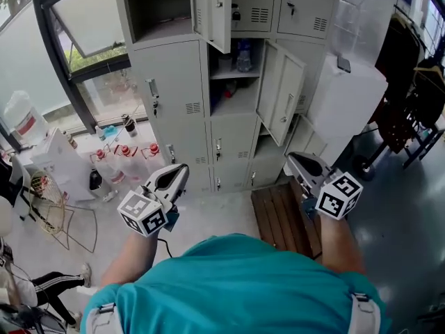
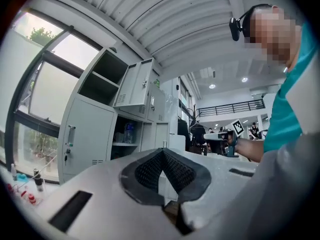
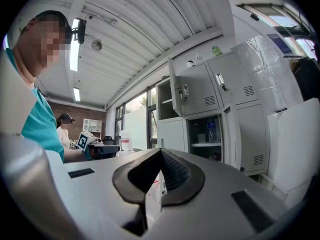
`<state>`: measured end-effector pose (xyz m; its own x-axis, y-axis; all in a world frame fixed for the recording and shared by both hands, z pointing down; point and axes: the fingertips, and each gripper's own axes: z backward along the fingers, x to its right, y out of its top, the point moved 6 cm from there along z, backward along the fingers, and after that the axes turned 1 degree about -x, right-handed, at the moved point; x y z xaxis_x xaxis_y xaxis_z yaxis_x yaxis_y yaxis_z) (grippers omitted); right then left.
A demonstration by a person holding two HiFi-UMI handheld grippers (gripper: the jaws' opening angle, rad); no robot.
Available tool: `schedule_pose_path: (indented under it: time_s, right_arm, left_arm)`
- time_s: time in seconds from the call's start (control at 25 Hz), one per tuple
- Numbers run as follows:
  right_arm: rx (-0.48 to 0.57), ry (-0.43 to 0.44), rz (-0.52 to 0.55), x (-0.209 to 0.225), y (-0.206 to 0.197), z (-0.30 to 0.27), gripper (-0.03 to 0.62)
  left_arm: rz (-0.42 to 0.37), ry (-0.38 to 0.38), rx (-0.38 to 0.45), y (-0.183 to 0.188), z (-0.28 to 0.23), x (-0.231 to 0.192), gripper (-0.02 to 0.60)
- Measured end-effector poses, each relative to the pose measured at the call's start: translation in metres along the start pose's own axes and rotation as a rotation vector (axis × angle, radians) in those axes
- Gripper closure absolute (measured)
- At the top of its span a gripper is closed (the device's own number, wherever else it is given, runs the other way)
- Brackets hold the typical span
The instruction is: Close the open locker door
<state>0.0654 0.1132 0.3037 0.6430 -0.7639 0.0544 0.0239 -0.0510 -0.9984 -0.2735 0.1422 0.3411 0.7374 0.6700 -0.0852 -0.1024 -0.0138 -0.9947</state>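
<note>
Stands facing a grey locker bank, well apart from it, with a tool in each hand, both pointed level toward the lockers.

Left tool: jaws narrow, pressed together tip to tip, nothing between them. Confirmed in the left gripper view, with the dark ribbed pads meeting at the front edge.

Right tool: jaws likewise drawn together, empty, with the pads touching at the tip in the right gripper view.

Middle-row locker door: open, swung out toward the right, well apart from both tools. Behind it, an exposed compartment with a shelf and a clear bottle standing on it. Above, an upper door also open, jutting forward.

On the floor just below the right tool, a brown slatted wooden board. To the left by the window, a cluster of red-capped bottles. Right of the lockers, a large white wrapped block. At the bottom of the head view, the person's teal shirt.
</note>
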Motion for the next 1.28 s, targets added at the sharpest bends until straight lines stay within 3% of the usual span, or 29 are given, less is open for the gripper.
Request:
schedule_pose_path:
  time_s: [0.16, 0.36, 0.48, 0.72, 1.28]
  right_arm:
    - [-0.007, -0.025, 0.022, 0.026, 0.022, -0.049, 0.595]
    - [-0.007, -0.040, 0.108, 0.069, 0.055, -0.090, 0.595]
    - [0.031, 0.007, 0.137, 0.097, 0.082, -0.111, 0.595]
    - [0.032, 0.204, 0.176, 0.134, 0.108, -0.144, 0.565]
    - [0.094, 0.348, 0.156, 0.189, 0.183, -0.179, 0.592]
  left_arm:
    - [-0.012, -0.014, 0.010, 0.019, -0.038, -0.046, 0.578]
    - [-0.029, 0.024, 0.017, 0.036, -0.091, -0.069, 0.578]
    - [-0.068, 0.081, 0.037, 0.054, -0.124, -0.074, 0.578]
    - [-0.171, 0.255, 0.051, 0.086, -0.174, -0.055, 0.578]
    - [-0.407, 0.523, 0.121, 0.199, -0.243, -0.018, 0.578]
